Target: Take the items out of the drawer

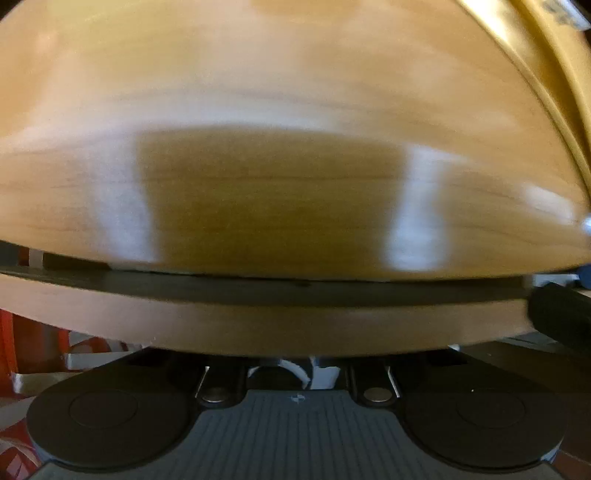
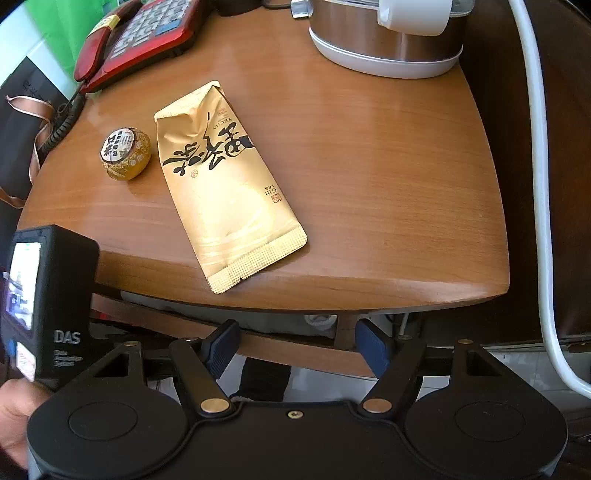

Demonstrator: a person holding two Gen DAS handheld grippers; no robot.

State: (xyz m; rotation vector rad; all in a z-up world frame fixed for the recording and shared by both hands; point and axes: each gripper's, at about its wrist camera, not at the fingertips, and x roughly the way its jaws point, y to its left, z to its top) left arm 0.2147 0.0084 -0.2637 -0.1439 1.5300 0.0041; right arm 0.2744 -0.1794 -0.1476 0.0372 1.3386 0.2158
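The right hand-held gripper [image 2: 297, 349] was held released, its 2 blue pads [image 2: 221, 350] set wide apart with nothing gripped between them. It was pointed steeply down in front of the counter [image 2: 369, 166], just past the rounded front edge. Beneath that edge the drawer [image 2: 258, 347] was seen as a wooden strip running across, with a grey interior behind it; what lay inside could not be made out.

2 items were found lying on the counter. A gold tea pouch [image 2: 229, 192] was laid flat, with its sealed end reaching slightly over the front edge. A round gold-wrapped tea ball [image 2: 125, 153] was set just beside it, not touching. Further back, a red telephone [image 2: 147, 33] and a steel pot [image 2: 384, 40] were placed, and a white cable [image 2: 543, 184] was hung down along the side.

The left wrist view was blurred and filled by the wooden top. The left hand-held gripper [image 1: 295, 369] was pointed down, with its fingers hidden under the wooden strip, so whether it was clenched or released could not be told.
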